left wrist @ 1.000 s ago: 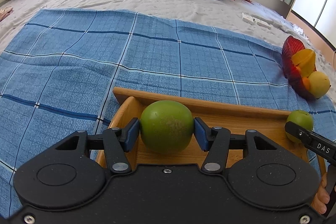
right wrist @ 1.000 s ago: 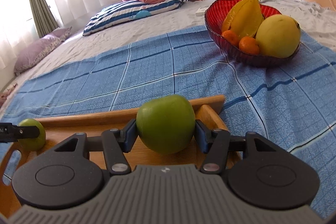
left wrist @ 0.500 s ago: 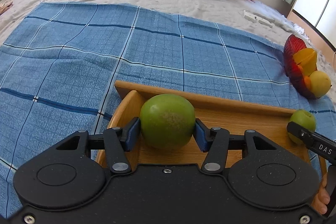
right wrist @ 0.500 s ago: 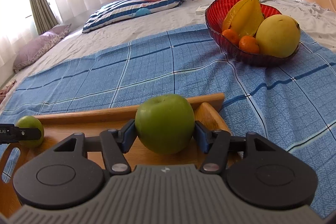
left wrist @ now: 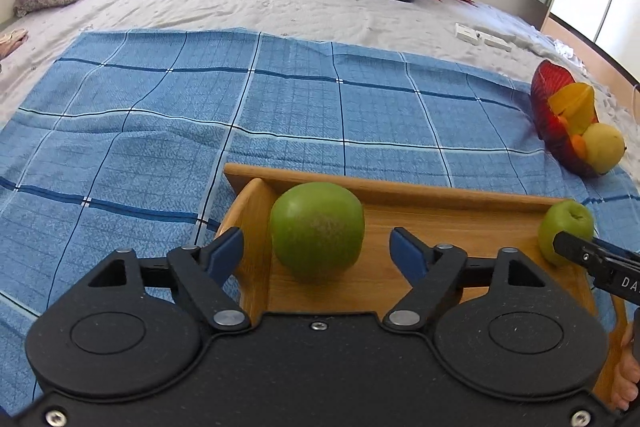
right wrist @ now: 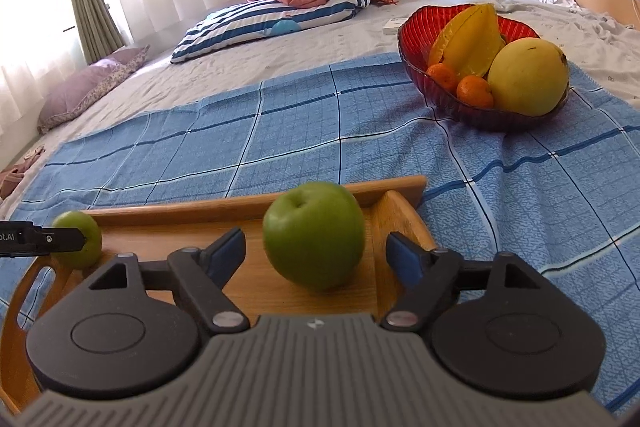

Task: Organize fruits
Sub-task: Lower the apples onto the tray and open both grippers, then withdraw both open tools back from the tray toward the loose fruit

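two green apples sit in the wooden tray, our fingers spread on either side of each.

the wooden tray (left wrist: 440,223) lies on a blue checked cloth (left wrist: 200,115) on the bed and holds two apples: one apple (left wrist: 317,230) near its left end, the other apple (right wrist: 314,234) near its right end. a red glass bowl (right wrist: 412,39) well apart on the cloth holds a star fruit (right wrist: 468,39), two small oranges (right wrist: 474,91) and a large yellow fruit (right wrist: 528,77). the right apple stands stem dimple up; the left one shows a smooth, faintly brownish flank, its stem end out of sight. both are round, with no clear long axis. our left gripper (left wrist: 317,251) and right gripper (right wrist: 316,251) have just been opening, and the blue pads stand clear of the apples between them.
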`<state>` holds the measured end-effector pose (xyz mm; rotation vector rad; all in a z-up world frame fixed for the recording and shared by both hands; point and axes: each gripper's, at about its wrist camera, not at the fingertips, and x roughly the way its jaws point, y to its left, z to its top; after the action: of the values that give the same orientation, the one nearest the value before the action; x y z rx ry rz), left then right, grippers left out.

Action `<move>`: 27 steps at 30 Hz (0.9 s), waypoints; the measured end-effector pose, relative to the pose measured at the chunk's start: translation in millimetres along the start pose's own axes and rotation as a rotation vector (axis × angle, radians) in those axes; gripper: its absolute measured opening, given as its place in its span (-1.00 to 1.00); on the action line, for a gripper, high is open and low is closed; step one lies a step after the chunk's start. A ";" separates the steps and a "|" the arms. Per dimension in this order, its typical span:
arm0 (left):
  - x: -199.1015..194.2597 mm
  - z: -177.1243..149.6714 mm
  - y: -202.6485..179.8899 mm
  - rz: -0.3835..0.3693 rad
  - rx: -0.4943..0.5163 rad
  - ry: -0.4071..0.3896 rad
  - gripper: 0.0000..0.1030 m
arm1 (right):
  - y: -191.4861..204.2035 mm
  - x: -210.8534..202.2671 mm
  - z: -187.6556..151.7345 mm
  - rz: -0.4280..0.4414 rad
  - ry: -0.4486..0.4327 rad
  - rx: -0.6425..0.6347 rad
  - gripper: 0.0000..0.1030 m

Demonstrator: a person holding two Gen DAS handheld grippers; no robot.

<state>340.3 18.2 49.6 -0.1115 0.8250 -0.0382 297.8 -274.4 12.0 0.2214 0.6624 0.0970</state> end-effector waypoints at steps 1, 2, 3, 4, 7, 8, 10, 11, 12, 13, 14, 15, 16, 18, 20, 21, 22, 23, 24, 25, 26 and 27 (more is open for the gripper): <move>-1.6 -1.4 -0.2 -0.001 0.003 -0.001 0.63 | 0.1 -1.9 -0.5 0.001 -0.002 0.001 0.72; -3.7 -2.9 -0.5 -0.003 0.005 -0.002 0.70 | 0.3 -3.6 -1.1 0.003 -0.002 0.001 0.73; -5.7 -4.6 -0.5 -0.006 0.007 -0.002 0.76 | 0.3 -5.4 -1.6 0.005 -0.001 0.001 0.74; -8.1 -6.3 -0.7 -0.008 0.009 -0.003 0.79 | 0.6 -7.5 -2.3 0.005 -0.001 0.001 0.74; -15.8 -11.7 -1.1 -0.007 0.019 -0.013 0.86 | 2.8 -14.3 -5.2 0.006 -0.007 -0.008 0.77; -18.8 -13.6 -1.4 -0.007 0.023 -0.016 0.87 | 3.5 -17.1 -6.5 0.007 -0.009 -0.012 0.79; -25.3 -18.0 -1.6 -0.012 0.029 -0.023 0.89 | 5.5 -22.9 -9.3 0.011 -0.016 -0.025 0.82; -29.0 -20.7 -1.7 -0.017 0.033 -0.027 0.92 | 6.6 -26.1 -11.0 0.015 -0.020 -0.032 0.85; -32.2 -22.9 -1.8 -0.020 0.037 -0.029 0.94 | 7.7 -29.2 -12.9 0.016 -0.024 -0.039 0.88; -35.6 -25.3 -2.3 -0.022 0.040 -0.033 0.94 | 8.6 -32.3 -14.5 0.018 -0.027 -0.046 0.89; -39.1 -27.9 -2.8 -0.026 0.046 -0.036 0.95 | 9.7 -35.5 -16.4 0.021 -0.031 -0.053 0.91; -42.7 -30.7 -3.4 -0.031 0.052 -0.040 0.95 | 10.8 -38.8 -18.2 0.024 -0.035 -0.059 0.94; -46.2 -33.1 -3.9 -0.033 0.056 -0.041 0.96 | 12.0 -42.3 -19.9 0.029 -0.041 -0.064 0.95; -53.2 -38.3 -4.3 -0.037 0.059 -0.047 0.96 | 14.2 -49.4 -23.0 0.039 -0.052 -0.071 0.99; -60.8 -44.0 -4.7 -0.041 0.065 -0.060 0.96 | 15.4 -56.9 -26.4 0.048 -0.063 -0.071 1.00; -65.1 -46.9 -5.5 -0.041 0.071 -0.069 0.97 | 16.1 -60.7 -28.3 0.052 -0.069 -0.071 1.00; -69.4 -50.1 -6.5 -0.042 0.079 -0.077 0.97 | 16.7 -64.2 -30.2 0.058 -0.073 -0.071 1.00; -73.3 -53.2 -7.9 -0.042 0.087 -0.085 0.98 | 17.2 -67.7 -32.6 0.064 -0.077 -0.071 1.00; -77.4 -56.2 -9.2 -0.042 0.092 -0.092 0.98 | 18.1 -71.4 -35.1 0.070 -0.081 -0.073 1.00; -80.8 -59.4 -10.0 -0.045 0.099 -0.096 0.98 | 18.8 -74.9 -37.3 0.073 -0.085 -0.076 1.00; -84.9 -62.7 -10.9 -0.050 0.104 -0.102 0.98 | 19.7 -78.4 -40.1 0.076 -0.089 -0.080 1.00; -88.7 -66.1 -11.2 -0.055 0.109 -0.107 0.98 | 20.0 -81.3 -42.9 0.078 -0.094 -0.085 1.00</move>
<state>231.7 8.4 71.2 -0.0329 0.7114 -0.1275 207.0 -260.5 32.5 0.1694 0.5548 0.1881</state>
